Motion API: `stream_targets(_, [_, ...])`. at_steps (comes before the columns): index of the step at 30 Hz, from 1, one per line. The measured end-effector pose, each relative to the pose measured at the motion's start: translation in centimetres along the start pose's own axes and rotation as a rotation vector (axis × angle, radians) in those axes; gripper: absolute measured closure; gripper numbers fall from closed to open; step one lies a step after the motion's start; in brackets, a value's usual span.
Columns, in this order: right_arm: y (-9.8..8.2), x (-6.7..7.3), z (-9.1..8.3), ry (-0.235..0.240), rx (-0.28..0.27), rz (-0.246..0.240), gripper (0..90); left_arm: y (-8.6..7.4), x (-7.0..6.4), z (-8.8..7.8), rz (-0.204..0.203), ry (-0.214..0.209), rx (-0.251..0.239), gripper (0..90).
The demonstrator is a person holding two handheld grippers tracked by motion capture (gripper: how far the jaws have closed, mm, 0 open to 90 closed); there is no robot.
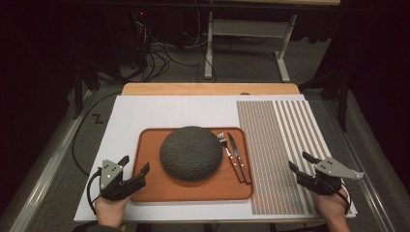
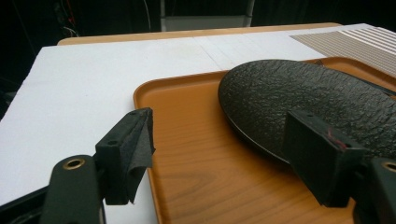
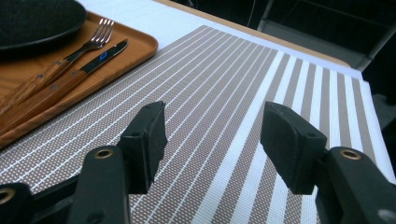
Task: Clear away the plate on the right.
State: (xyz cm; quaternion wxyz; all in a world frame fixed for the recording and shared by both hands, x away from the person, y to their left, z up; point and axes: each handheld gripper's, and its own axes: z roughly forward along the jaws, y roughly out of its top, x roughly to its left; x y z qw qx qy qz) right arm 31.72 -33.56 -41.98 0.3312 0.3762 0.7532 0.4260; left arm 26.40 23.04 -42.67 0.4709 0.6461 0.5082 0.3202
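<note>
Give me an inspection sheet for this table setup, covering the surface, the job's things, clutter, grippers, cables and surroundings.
Surface: white board on a wooden table; striped placemat at the right.
Job's things: orange tray holding a dark textured plate, with a fork and knife beside the plate.
Clutter: nothing seen.
Grippers: left gripper open at the tray's left edge; right gripper open above the placemat; nothing between either pair of jaws.
Cables: a black cable trails from the left gripper; tangled wires on the floor.
Surroundings: dark room, grey metal stand beyond the table.
</note>
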Motion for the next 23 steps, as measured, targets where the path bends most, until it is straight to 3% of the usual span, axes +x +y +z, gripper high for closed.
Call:
stream_targets(4, [-0.4,-0.8,-0.4,0.002,-0.015,0.065,42.0,0.0,0.2,-0.1,-0.003,0.007,0.001,25.9])
stream_targets(12, [-1.3,-1.8,-0.8,0.003,-0.020,0.142,41.2,-0.1,0.7,0.0,-0.018,0.012,0.009,25.8])
stream_targets(18, [-1.8,-2.2,-0.7,0.014,-0.023,0.187,39.7,-0.1,0.8,0.0,-0.024,0.014,0.018,25.5])
stream_targets(23, [-1.8,-2.2,-0.5,0.024,-0.019,0.184,39.6,-0.2,0.8,0.0,-0.023,0.014,0.022,25.5])
